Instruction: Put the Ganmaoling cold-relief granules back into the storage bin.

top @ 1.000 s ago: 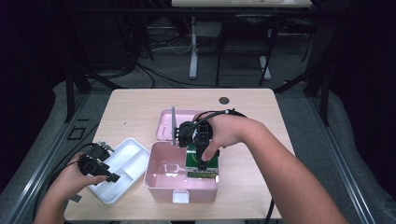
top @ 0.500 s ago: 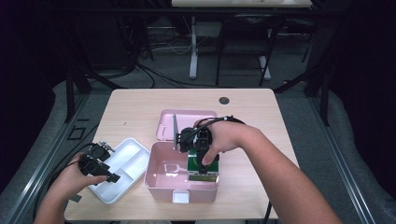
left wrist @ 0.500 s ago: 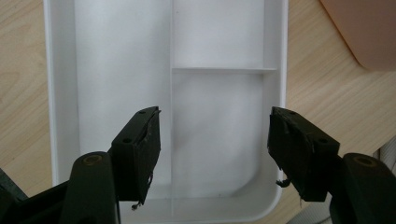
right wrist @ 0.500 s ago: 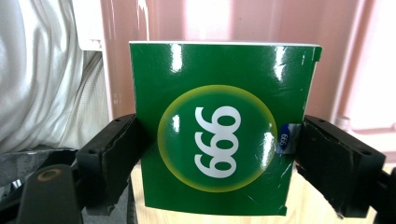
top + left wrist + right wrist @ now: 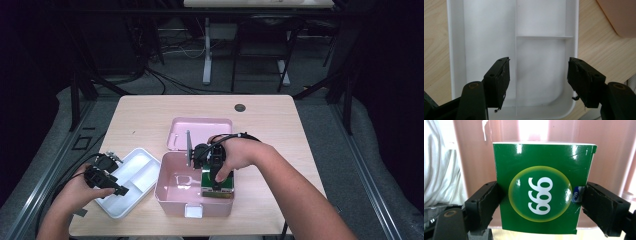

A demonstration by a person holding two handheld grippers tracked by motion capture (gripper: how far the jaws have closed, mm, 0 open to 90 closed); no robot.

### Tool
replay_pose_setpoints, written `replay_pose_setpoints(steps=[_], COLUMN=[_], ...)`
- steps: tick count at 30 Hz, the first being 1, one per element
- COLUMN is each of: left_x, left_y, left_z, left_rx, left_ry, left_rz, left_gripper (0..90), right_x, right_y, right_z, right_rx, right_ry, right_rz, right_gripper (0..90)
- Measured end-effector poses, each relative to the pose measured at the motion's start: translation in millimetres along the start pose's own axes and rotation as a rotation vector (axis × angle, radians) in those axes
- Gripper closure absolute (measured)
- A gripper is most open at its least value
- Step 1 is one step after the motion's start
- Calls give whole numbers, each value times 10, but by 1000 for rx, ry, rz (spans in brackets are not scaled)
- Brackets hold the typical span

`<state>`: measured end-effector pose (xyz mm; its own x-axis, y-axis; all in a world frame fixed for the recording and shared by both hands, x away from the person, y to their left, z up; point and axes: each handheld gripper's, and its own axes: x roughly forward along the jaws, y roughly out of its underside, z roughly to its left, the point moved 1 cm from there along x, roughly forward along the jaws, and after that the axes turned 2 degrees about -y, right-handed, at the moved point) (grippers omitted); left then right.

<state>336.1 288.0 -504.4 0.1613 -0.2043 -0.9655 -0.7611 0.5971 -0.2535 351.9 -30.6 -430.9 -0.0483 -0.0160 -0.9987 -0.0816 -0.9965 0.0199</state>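
While clamped, green box [image 5: 544, 192] inside pink bin [image 5: 172, 192].

Glossy green carton [image 5: 544, 192], smooth pink plastic box [image 5: 170, 187], matt white plastic tray [image 5: 486, 32], pale wood-grain table [image 5: 145, 112].

A lab or test room: a pale wooden surface [image 5: 150, 115] stands on grey floor amid black metal frame rails [image 5: 80, 95], trailing black cables [image 5: 170, 80] and dark surroundings
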Motion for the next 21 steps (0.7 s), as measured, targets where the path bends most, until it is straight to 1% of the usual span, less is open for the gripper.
replay_pose_setpoints(steps=[2, 5, 7, 10, 11, 12, 13, 14, 15, 21], left_x=[1, 6, 7, 5, 6, 7, 8, 8, 7, 4], left_y=[-1, 0, 0, 1, 1, 1, 1, 1, 1, 0], left_z=[0, 0, 0, 0, 1, 1, 1, 0, 0, -1], left_rx=[-1, 1, 2, 2, 1, 1, 2, 2, 2, 6], left_ry=[2, 0, 0, 0, -1, -1, -1, -1, -1, -3], left_rz=[-1, 5, 7, 5, 5, 5, 6, 6, 6, 4], left_gripper=[348, 348, 348, 348, 348, 348, 349, 348, 349, 348], right_x=[39, 94, 118, 162, 172, 157, 141, 124, 107, 119], right_y=[4, 6, 0, -6, -8, -9, -13, -14, -15, -26], right_z=[-3, -4, -8, -12, -15, -27, -41, -46, -51, -29], right_rx=[5, -4, 2, 1, 0, -10, 12, 14, 17, 10], right_ry=[-5, 0, -5, -8, -12, -3, -10, -7, -7, -16], right_rz=[-3, 13, 8, 16, 17, 16, -12, -26, -40, -29], right_gripper=[162, 162, 161, 162, 261, 384, 349, 357, 346, 315])
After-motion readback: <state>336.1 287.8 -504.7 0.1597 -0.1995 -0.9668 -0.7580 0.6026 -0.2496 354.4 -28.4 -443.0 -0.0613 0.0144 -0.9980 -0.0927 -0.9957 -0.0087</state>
